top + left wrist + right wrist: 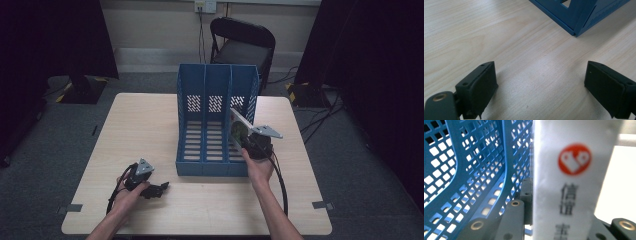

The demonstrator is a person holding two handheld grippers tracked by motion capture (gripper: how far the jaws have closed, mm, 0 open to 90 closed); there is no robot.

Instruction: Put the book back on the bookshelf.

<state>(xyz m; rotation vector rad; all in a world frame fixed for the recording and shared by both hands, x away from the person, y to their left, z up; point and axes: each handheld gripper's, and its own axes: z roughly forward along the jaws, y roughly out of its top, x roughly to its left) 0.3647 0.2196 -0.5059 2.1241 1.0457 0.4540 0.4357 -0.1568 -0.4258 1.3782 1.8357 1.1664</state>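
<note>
Three compartments make up the one blue file rack (216, 120) standing in the middle of the wooden table (150, 130), and the high view alone takes in that whole layout, along with one black folding chair (243, 42) beyond the table's far edge. From above, the right gripper (245, 135) sits at the rack's right-hand compartment with a flat white piece rising tilted from it, too small there to identify. The right gripper view brings it close: a single white envelope (574, 180) with a round red logo and dark printed characters stands upright between the two black jaws, which are closed against its lower part, with the rack's perforated blue wall (474, 170) just beside it on the left. The left gripper (159, 189) rests on the table near the rack's front left corner; its own view shows two jaws spread wide with bare wood between them and nothing held, the rack's corner (576, 32) ahead.
</note>
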